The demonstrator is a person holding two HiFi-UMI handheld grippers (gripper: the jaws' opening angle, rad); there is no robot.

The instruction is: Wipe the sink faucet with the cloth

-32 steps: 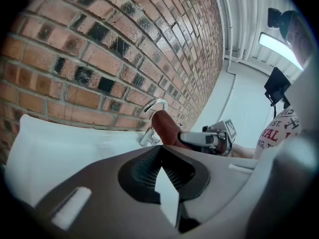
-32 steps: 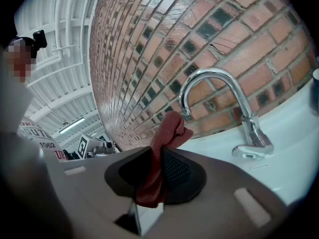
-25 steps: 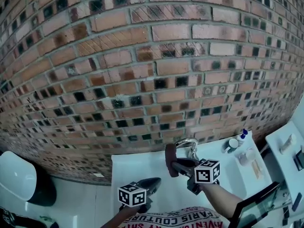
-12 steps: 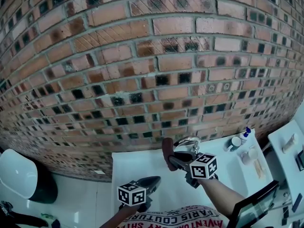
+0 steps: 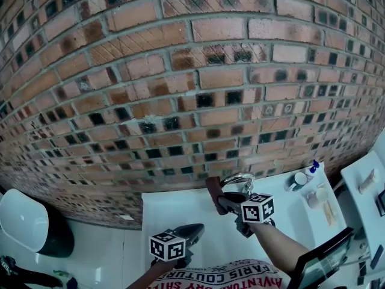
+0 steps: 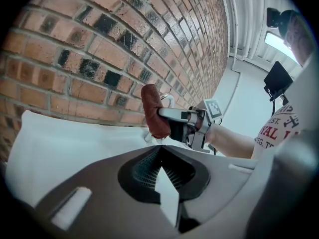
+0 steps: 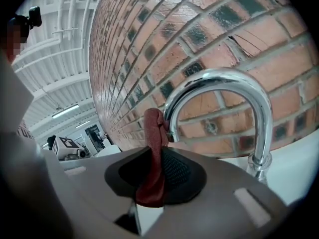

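Right hand-held gripper (image 7: 158, 156) clamps cloth (image 7: 155, 126), seemingly against faucet (image 7: 234, 81); left hand-held gripper (image 6: 161, 148) closed, apart.

The right claw (image 5: 220, 203), arm outstretched, clamps the cloth (image 7: 154, 151); the left claw (image 5: 197, 228) hangs closed.

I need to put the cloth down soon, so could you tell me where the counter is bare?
The white counter is bare left of the faucet, between the brick wall and the left gripper. The right end is crowded with bottles and small items; the right gripper holds the cloth beside the faucet.
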